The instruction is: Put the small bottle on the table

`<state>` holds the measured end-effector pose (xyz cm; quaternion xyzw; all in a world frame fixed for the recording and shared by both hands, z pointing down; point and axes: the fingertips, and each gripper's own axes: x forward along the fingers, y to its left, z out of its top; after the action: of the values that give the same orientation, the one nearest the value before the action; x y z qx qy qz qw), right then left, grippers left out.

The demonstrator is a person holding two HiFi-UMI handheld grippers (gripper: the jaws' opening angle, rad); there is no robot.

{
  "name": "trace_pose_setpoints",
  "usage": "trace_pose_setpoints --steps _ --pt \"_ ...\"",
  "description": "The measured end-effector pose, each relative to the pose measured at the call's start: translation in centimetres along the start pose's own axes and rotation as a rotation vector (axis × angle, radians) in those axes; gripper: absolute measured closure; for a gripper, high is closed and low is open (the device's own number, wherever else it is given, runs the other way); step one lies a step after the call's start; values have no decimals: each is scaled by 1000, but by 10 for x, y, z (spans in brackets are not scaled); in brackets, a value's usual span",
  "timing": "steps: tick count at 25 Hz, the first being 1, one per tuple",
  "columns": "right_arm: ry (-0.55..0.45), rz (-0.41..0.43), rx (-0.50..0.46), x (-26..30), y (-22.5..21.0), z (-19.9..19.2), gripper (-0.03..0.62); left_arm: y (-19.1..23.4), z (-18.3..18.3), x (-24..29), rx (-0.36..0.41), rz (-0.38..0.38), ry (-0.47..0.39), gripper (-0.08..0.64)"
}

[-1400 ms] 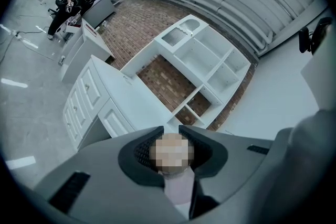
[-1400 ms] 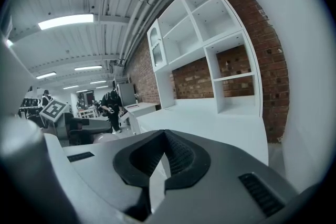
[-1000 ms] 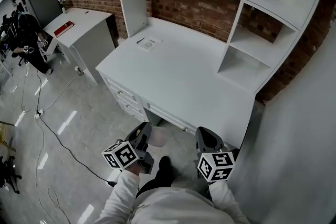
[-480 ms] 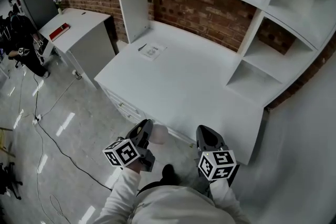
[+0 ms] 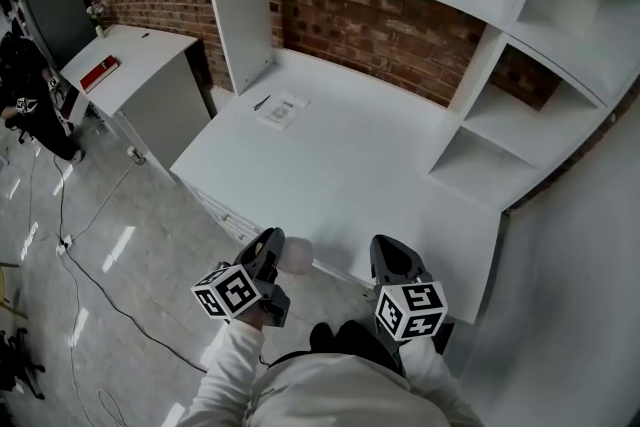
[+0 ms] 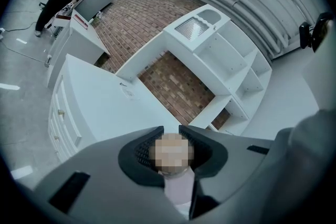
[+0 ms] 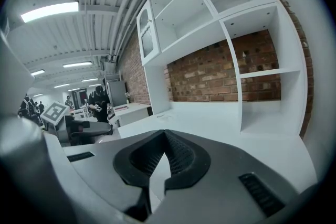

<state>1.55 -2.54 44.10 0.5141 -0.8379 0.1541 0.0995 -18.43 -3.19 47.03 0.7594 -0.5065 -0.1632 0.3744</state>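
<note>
**Bottle held at the bench's front edge, not yet set down**

The left hand-held gripper [image 5: 272,250] pinches the small bottle [image 5: 297,256] by its neck, the pale body hanging below the jaws. It is held in the air just at the front edge of the white bench [image 5: 350,155], not on it. The right hand-held gripper [image 5: 392,255] hovers beside it at the same edge, its jaws pressed together on nothing.

The step in hand looks like the carry to the bench. The top is bare apart from a sheet of paper [image 5: 281,110] near the back left corner. The next move, I judge, calls for reaching in past the front edge, lowering the bottle upright until its base rests flat, and only then spreading the jaws.
</note>
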Motion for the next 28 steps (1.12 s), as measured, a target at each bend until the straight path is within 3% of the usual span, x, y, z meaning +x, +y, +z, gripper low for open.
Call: trace_pose_setpoints --steps 28 --pt "34 18 7 136 -92 49 565 38 42 159 8 67 22 459"
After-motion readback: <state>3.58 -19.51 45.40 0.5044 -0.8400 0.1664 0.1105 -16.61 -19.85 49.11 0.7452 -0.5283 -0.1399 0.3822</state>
